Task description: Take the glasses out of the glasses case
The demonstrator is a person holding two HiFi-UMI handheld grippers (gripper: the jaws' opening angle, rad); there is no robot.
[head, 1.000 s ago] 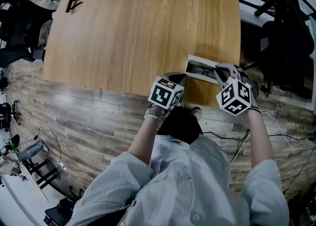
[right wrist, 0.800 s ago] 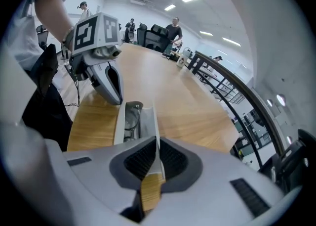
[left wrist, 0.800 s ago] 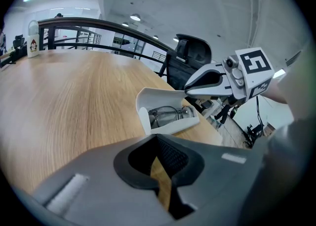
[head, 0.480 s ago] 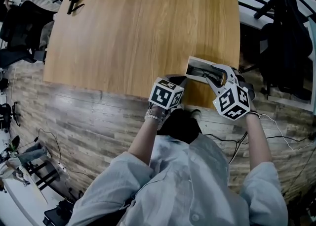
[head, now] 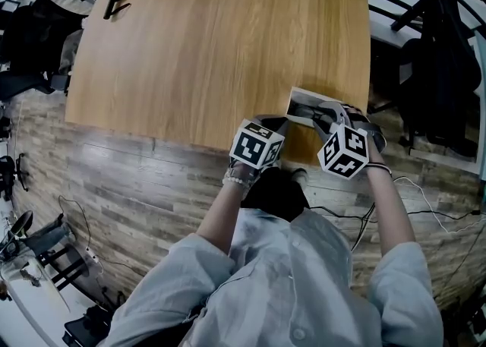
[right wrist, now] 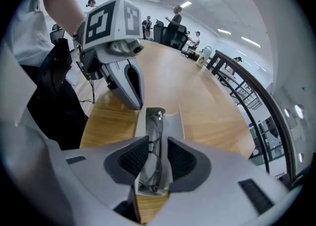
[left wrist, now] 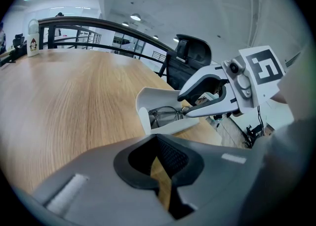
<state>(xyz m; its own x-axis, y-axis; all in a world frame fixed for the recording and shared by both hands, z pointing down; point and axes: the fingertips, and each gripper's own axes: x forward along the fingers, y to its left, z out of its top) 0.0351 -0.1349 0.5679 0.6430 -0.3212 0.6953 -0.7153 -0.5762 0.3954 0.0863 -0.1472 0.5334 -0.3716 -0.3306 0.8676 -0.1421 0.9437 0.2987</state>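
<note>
Your right gripper (right wrist: 156,145) points steeply down over the open white case (head: 302,98). The case lies on the tabletop (head: 213,49) near its front right corner, just ahead of you, with its lid raised. The glasses (right wrist: 154,136) are inside the case, lying along its length. Your right fingers (right wrist: 132,159) stand partly apart, one on each side of the glasses. They have just been closing in, but a thin gap shows on either side of the frame, so they have no hold of it. Your left gripper (left wrist: 158,141) sits just beside the case's left end, near the tabletop's front edge. Its fingers meet at the tips with nothing between them, and only bare wood shows through the slit behind.
</note>
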